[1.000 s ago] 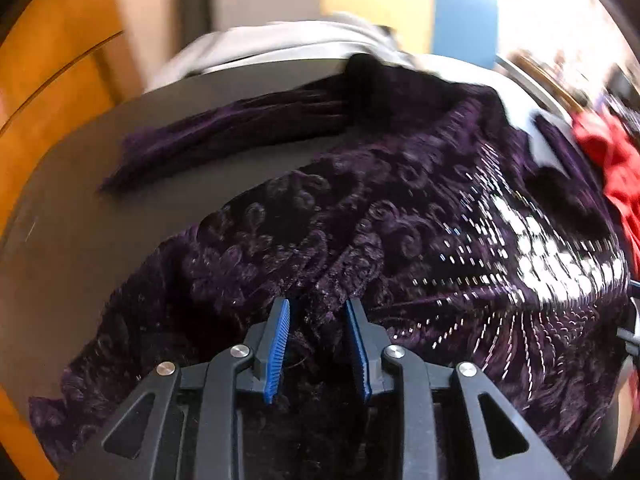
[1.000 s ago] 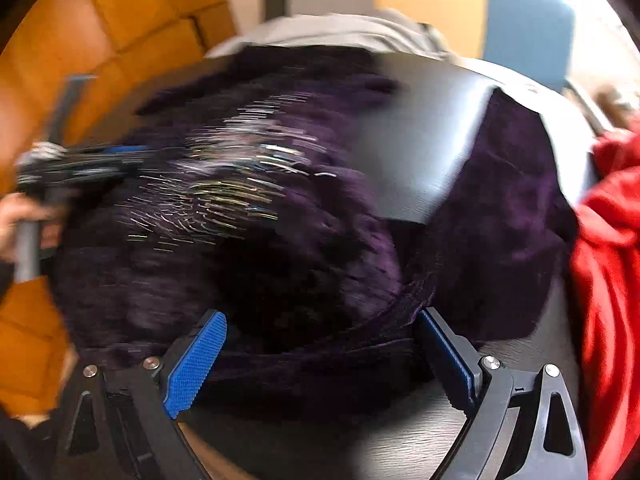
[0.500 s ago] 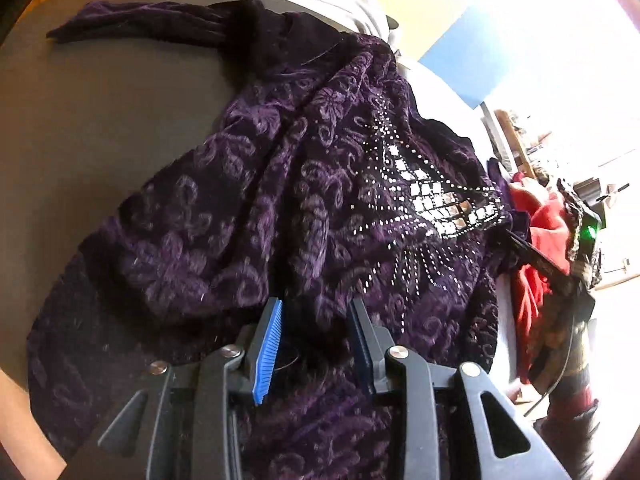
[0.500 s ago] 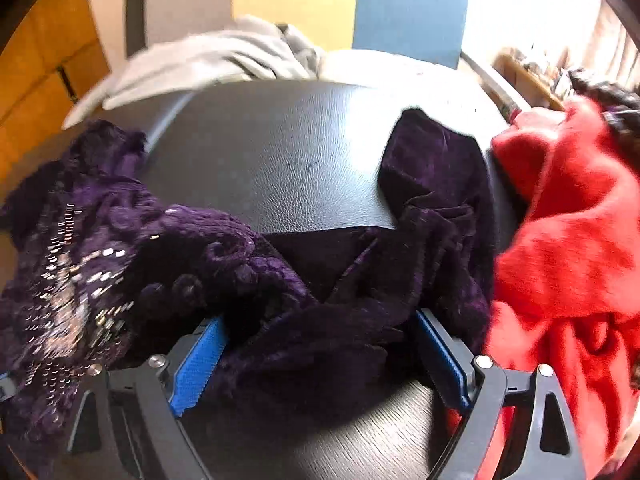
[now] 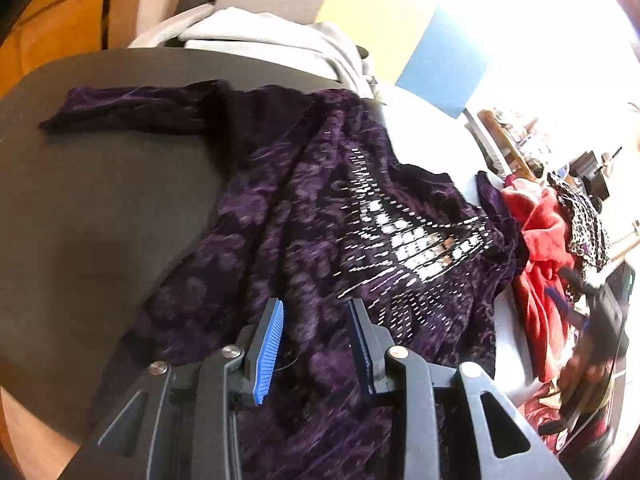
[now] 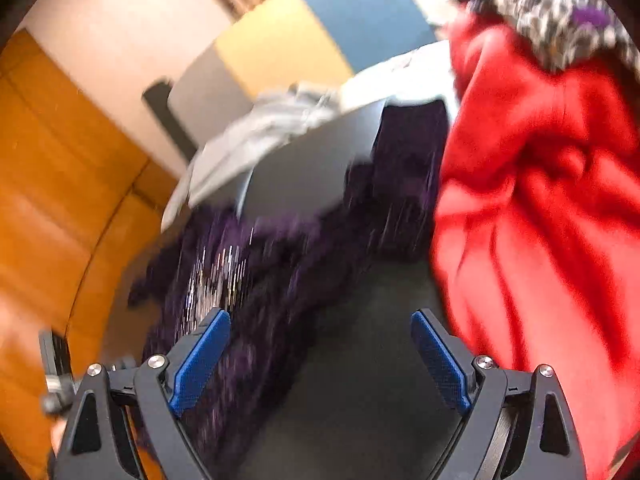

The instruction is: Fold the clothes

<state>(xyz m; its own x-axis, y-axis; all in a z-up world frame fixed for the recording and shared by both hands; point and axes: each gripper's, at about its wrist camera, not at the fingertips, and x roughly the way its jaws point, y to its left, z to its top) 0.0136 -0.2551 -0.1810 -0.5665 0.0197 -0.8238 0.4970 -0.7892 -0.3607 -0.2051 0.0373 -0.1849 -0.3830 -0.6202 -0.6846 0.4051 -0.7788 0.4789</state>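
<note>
A dark purple velvet garment (image 5: 304,208) with a silver sequin panel (image 5: 408,240) lies spread on the black table (image 5: 100,200), one sleeve (image 5: 132,108) stretched to the left. My left gripper (image 5: 314,302) is shut on a bunched fold of its near edge, and the cloth fills the gap between the blue pads. In the blurred right wrist view the same garment (image 6: 280,264) lies below and left of my right gripper (image 6: 320,314). That gripper hangs wide open over bare table (image 6: 360,360) with nothing between its fingers.
A red garment (image 6: 540,200) is heaped at the right, with a leopard-print piece (image 6: 560,8) on top of it; both also show in the left wrist view, the red one (image 5: 540,240) at the right edge. A grey garment (image 5: 272,36) lies at the table's far side. Orange wall panels stand to the left.
My right gripper has rolled and pulled up and away; the purple cloth that sat between its fingers now lies below it. The left gripper has lifted a little, cloth still between its pads.
</note>
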